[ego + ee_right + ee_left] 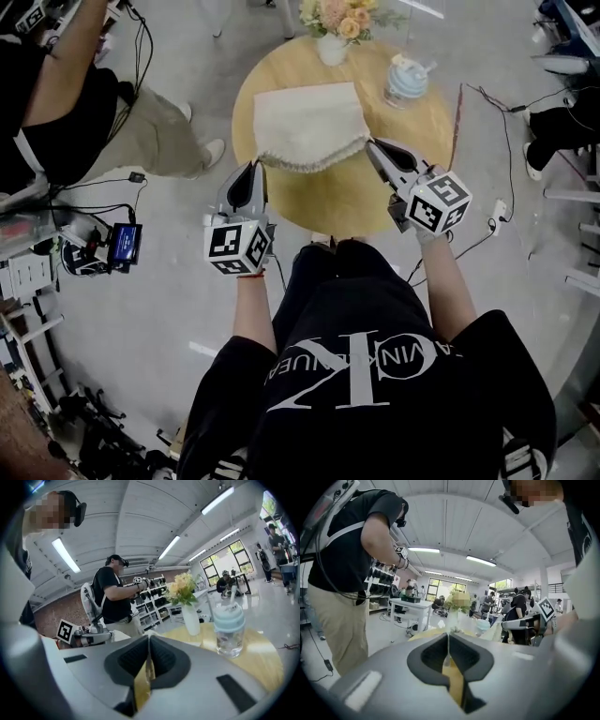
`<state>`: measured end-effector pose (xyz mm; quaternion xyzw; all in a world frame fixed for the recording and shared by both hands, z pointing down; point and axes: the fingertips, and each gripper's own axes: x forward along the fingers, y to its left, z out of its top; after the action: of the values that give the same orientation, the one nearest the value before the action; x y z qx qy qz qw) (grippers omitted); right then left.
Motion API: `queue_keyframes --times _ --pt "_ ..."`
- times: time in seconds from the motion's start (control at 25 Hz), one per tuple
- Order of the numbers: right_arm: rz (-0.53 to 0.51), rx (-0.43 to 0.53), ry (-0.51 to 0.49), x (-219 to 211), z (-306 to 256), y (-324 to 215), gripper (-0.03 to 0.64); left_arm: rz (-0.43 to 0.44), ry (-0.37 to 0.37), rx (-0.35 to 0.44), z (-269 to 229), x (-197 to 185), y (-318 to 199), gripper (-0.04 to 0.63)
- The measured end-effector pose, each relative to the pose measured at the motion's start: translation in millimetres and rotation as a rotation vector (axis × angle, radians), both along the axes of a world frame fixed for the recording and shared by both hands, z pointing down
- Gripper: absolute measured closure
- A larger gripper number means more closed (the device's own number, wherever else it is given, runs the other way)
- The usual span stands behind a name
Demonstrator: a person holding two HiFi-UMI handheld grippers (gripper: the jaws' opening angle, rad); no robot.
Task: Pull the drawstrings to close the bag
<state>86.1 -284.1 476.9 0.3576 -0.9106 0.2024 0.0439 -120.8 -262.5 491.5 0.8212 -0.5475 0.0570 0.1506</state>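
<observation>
Bag (305, 127) lies on the surface (347, 202), mouth partly gathered. Left tongs (252, 169) and right tongs (374, 146), pressed together at its near corners, each apparently pinch a drawstring (448, 649). Pull stage; next, draw both ends apart evenly.

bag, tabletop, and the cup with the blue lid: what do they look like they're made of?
Bag: cream woven cloth, matte, likely cotton or linen, going by its soft folds and gathered edge.
Table: light wood or wood-look laminate, smooth with a slight sheen. I can't tell which.
Cup: clear glass or plastic, see-through with highlights. The pale blue lid is opaque, probably plastic.
</observation>
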Motion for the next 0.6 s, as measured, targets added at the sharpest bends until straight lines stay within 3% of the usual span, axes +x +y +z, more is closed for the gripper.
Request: queue_keyframes --times 0.28,0.6 --pt "0.058 0.1 -0.031 5 -36 -22 0.595 -0.045 -0.027 0.11 -41 -4 -17 0.575" --pt "0.117 0.22 0.03 11 -64 -45 0.595 -0.111 -0.085 0.181 -69 -8 -35 0.575"
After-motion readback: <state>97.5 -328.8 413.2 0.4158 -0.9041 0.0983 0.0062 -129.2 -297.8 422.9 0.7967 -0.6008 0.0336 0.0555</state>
